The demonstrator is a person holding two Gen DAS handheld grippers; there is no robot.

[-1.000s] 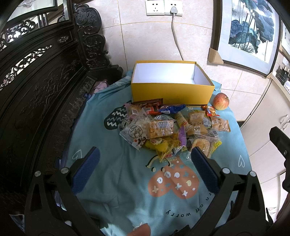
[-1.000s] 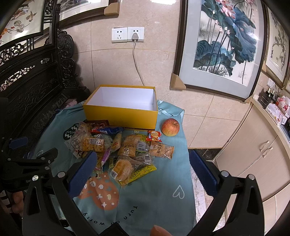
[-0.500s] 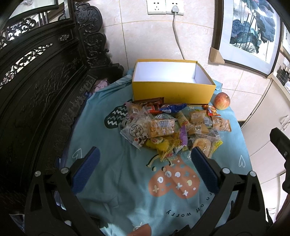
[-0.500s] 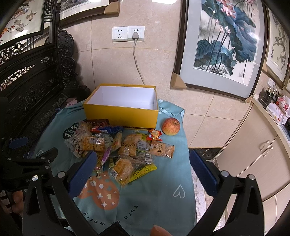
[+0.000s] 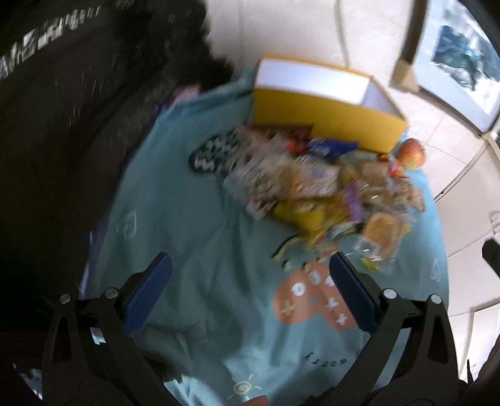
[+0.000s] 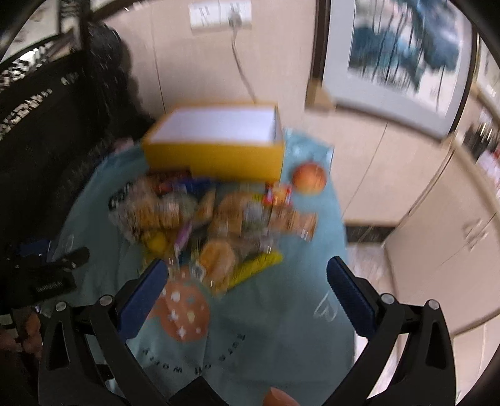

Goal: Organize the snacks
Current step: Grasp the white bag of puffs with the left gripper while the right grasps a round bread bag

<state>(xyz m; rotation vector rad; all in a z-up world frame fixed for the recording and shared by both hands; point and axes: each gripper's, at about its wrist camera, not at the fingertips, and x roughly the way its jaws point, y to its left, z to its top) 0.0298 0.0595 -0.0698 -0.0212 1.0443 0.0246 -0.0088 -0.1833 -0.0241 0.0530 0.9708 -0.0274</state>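
A heap of wrapped snacks point(image 5: 315, 190) lies on a teal cloth-covered table point(image 5: 200, 250), in front of an empty yellow box point(image 5: 325, 115) with a white inside. The heap point(image 6: 212, 225) and the box point(image 6: 215, 153) also show in the right wrist view. Both views are motion-blurred. My left gripper point(image 5: 250, 265) is open and empty, above the cloth short of the heap. My right gripper point(image 6: 247, 268) is open and empty, hovering over the near edge of the heap. The left gripper's body point(image 6: 50, 271) shows at the left of the right wrist view.
An apple point(image 5: 412, 153) sits right of the box, also in the right wrist view point(image 6: 309, 178). Dark carved wooden furniture point(image 5: 78, 103) stands along the left. A tiled wall with a socket and cord point(image 6: 231, 18) and framed paintings point(image 6: 403, 53) is behind. Cabinets point(image 6: 453, 250) stand right.
Both grippers have moved forward and down toward the snack heap, blurring both views. The left view has swung left and tilted. Jaws stay open; nothing was picked up.
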